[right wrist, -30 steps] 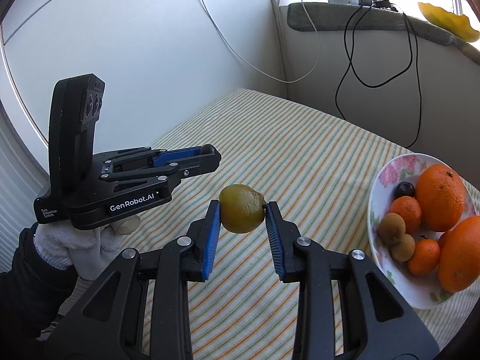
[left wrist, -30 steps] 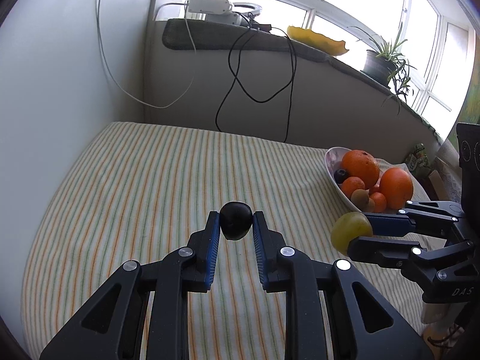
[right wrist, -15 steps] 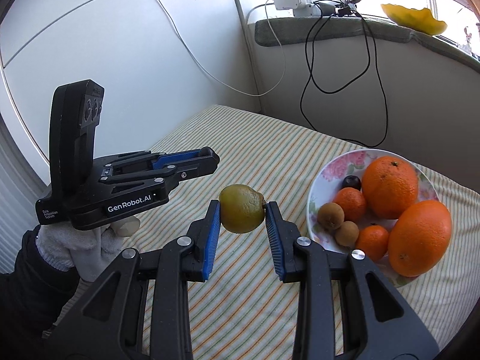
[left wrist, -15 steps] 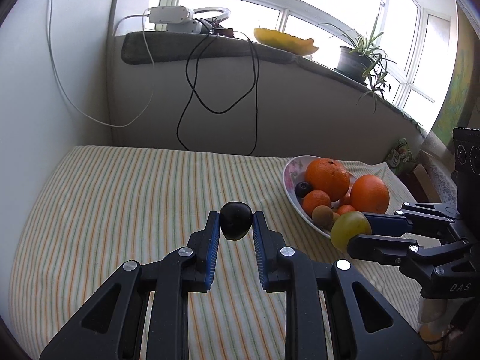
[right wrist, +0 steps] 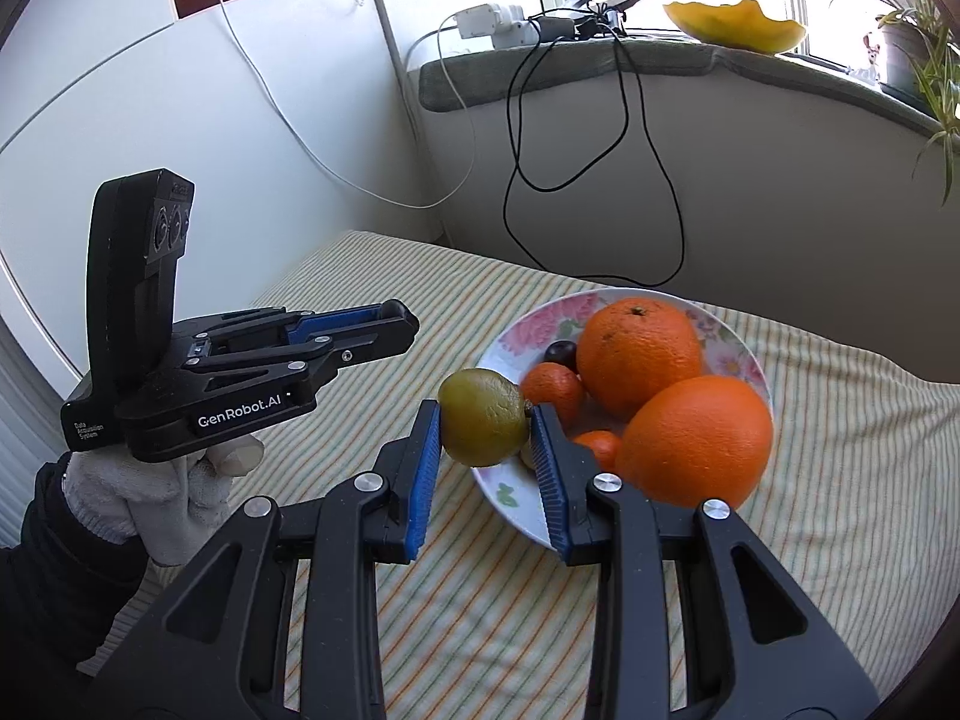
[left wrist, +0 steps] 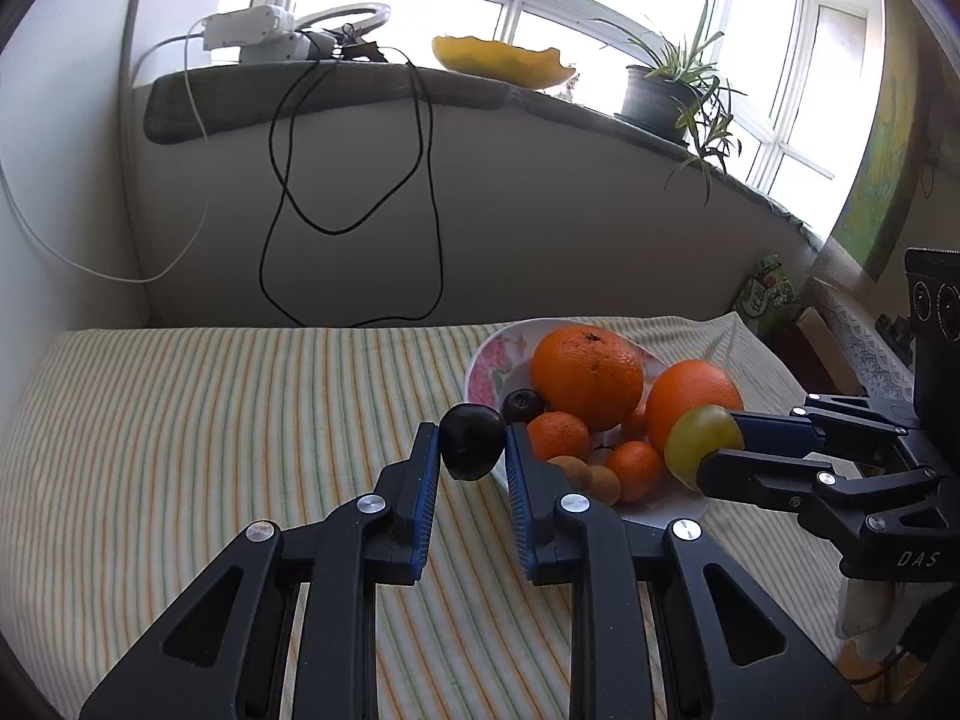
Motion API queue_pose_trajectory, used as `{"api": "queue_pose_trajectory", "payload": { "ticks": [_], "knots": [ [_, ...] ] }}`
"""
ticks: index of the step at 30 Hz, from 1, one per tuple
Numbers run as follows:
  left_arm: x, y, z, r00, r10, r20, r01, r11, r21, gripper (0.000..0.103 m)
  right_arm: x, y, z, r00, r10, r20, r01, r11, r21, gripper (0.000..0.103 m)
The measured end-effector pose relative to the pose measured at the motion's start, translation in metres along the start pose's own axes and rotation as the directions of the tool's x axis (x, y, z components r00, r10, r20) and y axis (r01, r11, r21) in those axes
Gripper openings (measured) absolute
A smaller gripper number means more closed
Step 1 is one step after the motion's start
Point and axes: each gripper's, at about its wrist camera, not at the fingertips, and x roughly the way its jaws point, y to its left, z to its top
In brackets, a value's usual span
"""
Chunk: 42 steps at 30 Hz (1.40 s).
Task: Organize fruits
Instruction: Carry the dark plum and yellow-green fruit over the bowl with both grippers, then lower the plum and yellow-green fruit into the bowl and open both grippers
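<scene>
**Both claws loaded, plate of fruit dead ahead**

From the left wrist camera, the left claw (left wrist: 473, 444) is clamped on a dark plum (left wrist: 472, 441), held clear above the striped cloth (left wrist: 240, 420), just short of the near rim of the flowered plate (left wrist: 483, 367). This view catches the right claw (left wrist: 702, 447) coming in from the right side, its fingers pinching a yellow-green fruit (left wrist: 702, 443) in front of the plate's right half.

Switch to the right wrist camera and that green fruit (right wrist: 483, 417) sits squeezed between the blue pads (right wrist: 425, 468), hanging just over the plate's (right wrist: 522, 324) near-left rim. Only here do we see the gloved left hand (right wrist: 162, 498) gripping its tool; the left claw (right wrist: 390, 324) shows side-on, and its plum is hidden from this angle.

On the plate: two big oranges (right wrist: 639, 354) (right wrist: 696, 441), small mandarins (right wrist: 552, 390), a second dark plum (right wrist: 561, 353). The left view alone reveals the brownish kiwis (left wrist: 594, 477) at the near rim.

The plate sits toward the far right of a surface covered in that green-and-orange striped cloth. Behind it, a pale wall with dangling black cables (left wrist: 354, 192), a white cable (right wrist: 360, 180), and a sill carrying a ring light (left wrist: 348, 21), a yellow dish (left wrist: 501, 60) and a potted plant (left wrist: 666, 90) under bright windows.
</scene>
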Motion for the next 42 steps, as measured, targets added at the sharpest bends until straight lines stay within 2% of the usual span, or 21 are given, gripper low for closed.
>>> {"api": "queue_pose_trajectory", "payload": {
  "ticks": [22, 24, 25, 27, 28, 39, 40, 42],
  "knots": [
    [0.032, -0.017, 0.013, 0.999, -0.024, -0.03, 0.024, 0.999, 0.021, 0.02, 0.01, -0.022, 0.011, 0.997, -0.071, 0.017, 0.071, 0.997, -0.007, 0.032],
    [0.032, -0.018, 0.014, 0.999, -0.021, -0.031, 0.022, 0.999, 0.024, 0.022, 0.01, -0.023, 0.011, 0.997, -0.076, 0.02, 0.077, 0.997, -0.007, 0.035],
    [0.032, -0.018, 0.014, 0.999, -0.018, -0.029, 0.019, 1.0, 0.023, 0.026, 0.009, -0.023, 0.011, 0.997, -0.078, 0.024, 0.078, 0.997, -0.007, 0.038],
    [0.031, -0.017, 0.014, 0.999, -0.021, -0.025, 0.021, 1.0, 0.02, 0.029, 0.007, -0.023, 0.012, 0.996, -0.078, 0.039, 0.079, 0.997, -0.005, 0.051],
    [0.031, -0.017, 0.014, 1.0, -0.02, -0.023, 0.02, 1.0, 0.02, 0.029, 0.005, -0.022, 0.012, 0.996, -0.079, 0.044, 0.08, 0.997, -0.006, 0.053],
    [0.021, -0.021, 0.014, 1.0, -0.013, -0.009, 0.013, 0.999, 0.03, 0.03, -0.001, -0.022, 0.012, 0.995, -0.083, 0.062, 0.083, 0.997, 0.0, 0.059],
    [0.02, -0.022, 0.014, 1.0, -0.013, -0.006, 0.013, 0.999, 0.03, 0.031, -0.002, -0.023, 0.012, 0.994, -0.084, 0.064, 0.084, 0.996, 0.001, 0.059],
    [0.016, -0.024, 0.013, 1.0, -0.007, 0.002, 0.007, 0.999, 0.032, 0.04, -0.005, -0.023, 0.011, 0.994, -0.084, 0.067, 0.084, 0.996, 0.005, 0.06]
  ]
}}
